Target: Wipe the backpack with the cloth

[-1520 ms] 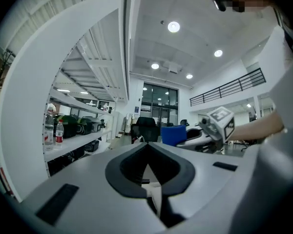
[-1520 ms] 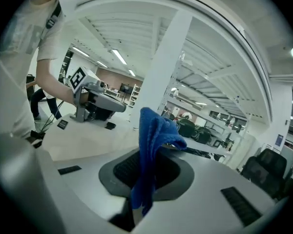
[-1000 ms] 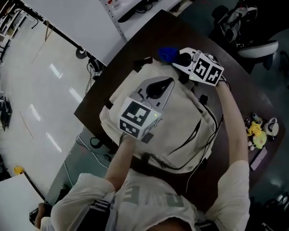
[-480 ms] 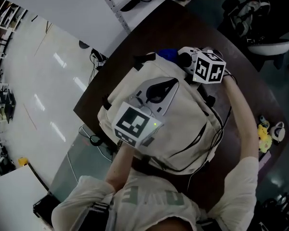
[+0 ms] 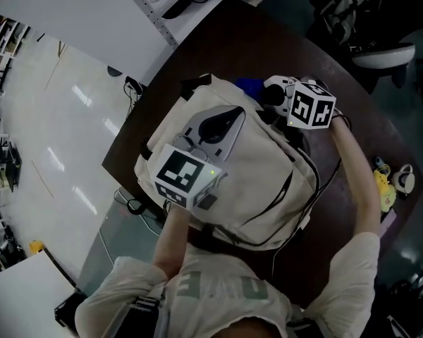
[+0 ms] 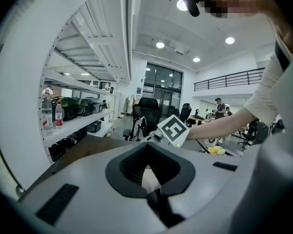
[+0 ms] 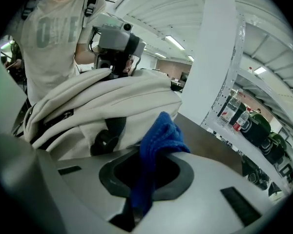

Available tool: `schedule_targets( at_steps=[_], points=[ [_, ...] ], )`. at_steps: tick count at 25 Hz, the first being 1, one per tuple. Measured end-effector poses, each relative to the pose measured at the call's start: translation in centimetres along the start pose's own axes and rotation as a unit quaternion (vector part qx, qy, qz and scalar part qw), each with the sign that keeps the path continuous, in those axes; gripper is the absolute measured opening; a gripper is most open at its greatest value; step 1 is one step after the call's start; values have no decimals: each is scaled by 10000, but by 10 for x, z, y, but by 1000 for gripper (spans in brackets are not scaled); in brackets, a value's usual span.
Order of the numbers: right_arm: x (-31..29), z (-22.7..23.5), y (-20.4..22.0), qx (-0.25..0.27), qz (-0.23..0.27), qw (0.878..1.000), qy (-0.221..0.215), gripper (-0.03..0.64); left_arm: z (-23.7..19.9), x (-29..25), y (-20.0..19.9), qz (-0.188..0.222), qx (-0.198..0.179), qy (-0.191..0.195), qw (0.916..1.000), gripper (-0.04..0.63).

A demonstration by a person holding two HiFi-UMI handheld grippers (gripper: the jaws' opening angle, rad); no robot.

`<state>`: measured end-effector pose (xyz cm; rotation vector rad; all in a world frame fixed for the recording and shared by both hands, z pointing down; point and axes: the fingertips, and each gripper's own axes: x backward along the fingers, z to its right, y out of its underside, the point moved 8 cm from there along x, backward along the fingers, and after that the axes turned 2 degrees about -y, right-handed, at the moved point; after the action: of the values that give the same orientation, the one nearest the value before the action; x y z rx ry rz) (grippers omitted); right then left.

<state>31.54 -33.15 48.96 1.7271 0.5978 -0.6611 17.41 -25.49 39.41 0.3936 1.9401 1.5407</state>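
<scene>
A cream backpack (image 5: 261, 174) lies on the dark brown table (image 5: 268, 37); the right gripper view shows it as a bulging mass (image 7: 102, 101). My left gripper (image 5: 229, 117) rests flat on its front panel, jaws closed with cream fabric between them (image 6: 149, 177). My right gripper (image 5: 266, 94) is at the backpack's far top edge, shut on a blue cloth (image 5: 248, 85). The cloth (image 7: 158, 140) sticks up out of the jaws and hangs right against the backpack's side, next to a black strap loop (image 7: 105, 140).
A white shelf with bottles (image 7: 237, 118) runs along the table's far side. Beyond the table's right end are an office chair (image 5: 370, 30) and a yellow toy (image 5: 384, 189). Cables (image 5: 134, 90) lie on the floor at the left.
The right gripper with the blue cloth has shifted slightly along the backpack's top edge. The left gripper stays on the front panel. The head view has drifted a little.
</scene>
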Motion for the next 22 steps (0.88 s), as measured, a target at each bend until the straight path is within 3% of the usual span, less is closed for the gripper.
schedule_targets(
  at_steps=[3,9,22],
  points=[
    [2,-16,8,-103,-33,9999,-66,40,-1,-1,0,-18,12,-3,10000,3],
    [5,-41,20,-454,240,9984,237,40,2,-1,0,-38,-104,-84,9999,3],
    [34,-90,43,-732,130,9969,249,40,3,-3,2,-86,-236,-238,9994,3]
  ],
)
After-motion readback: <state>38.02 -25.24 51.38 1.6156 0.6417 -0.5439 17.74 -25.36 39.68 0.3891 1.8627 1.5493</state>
